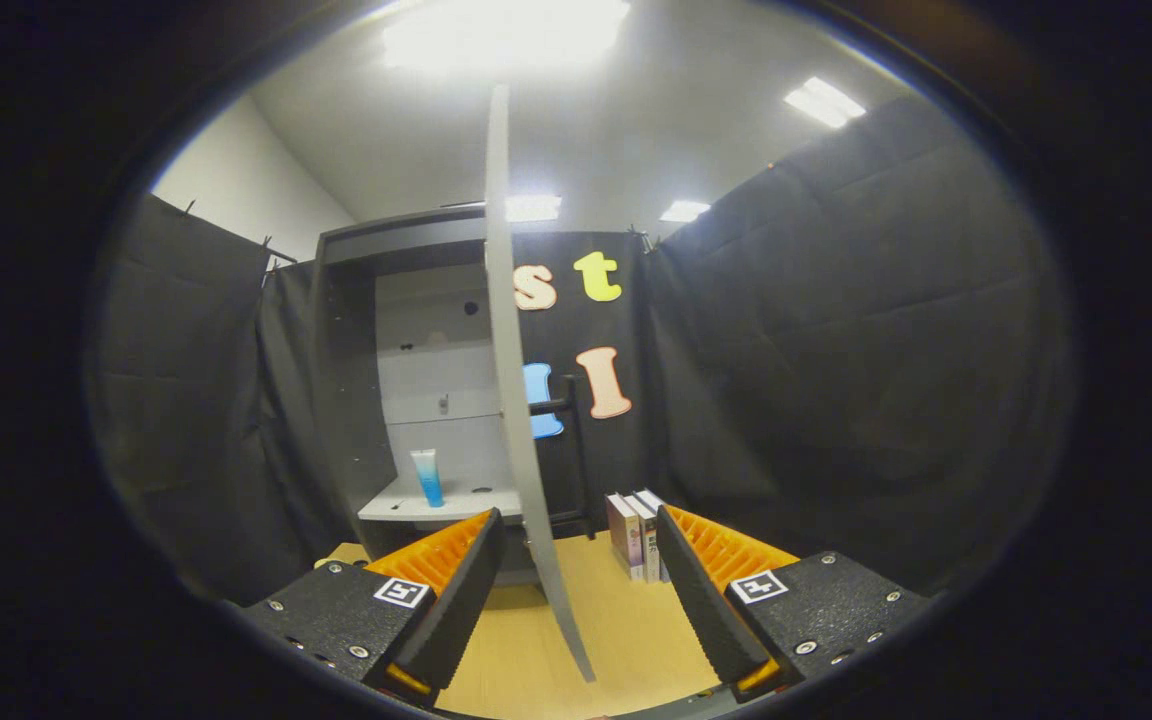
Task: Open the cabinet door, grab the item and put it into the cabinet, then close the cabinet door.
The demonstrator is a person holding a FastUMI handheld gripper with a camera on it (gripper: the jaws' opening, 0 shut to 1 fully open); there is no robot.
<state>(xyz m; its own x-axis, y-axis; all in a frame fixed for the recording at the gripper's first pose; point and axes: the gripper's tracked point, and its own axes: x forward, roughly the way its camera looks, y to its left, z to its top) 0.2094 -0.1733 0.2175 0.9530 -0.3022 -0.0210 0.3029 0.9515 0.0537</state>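
Observation:
The grey cabinet (351,380) stands ahead to the left with its door (511,380) swung open, seen edge-on and running down between my fingers. A black bar handle (568,440) sits on the door's right face. Inside, a blue and white tube (427,476) stands upright on the cabinet's light shelf (391,508). My gripper (576,560) is open, one finger on each side of the door's edge, touching neither face.
Three books (636,533) stand upright on the wooden tabletop (616,620), just beyond my right finger. Black cloth walls close in the booth at the left and right.

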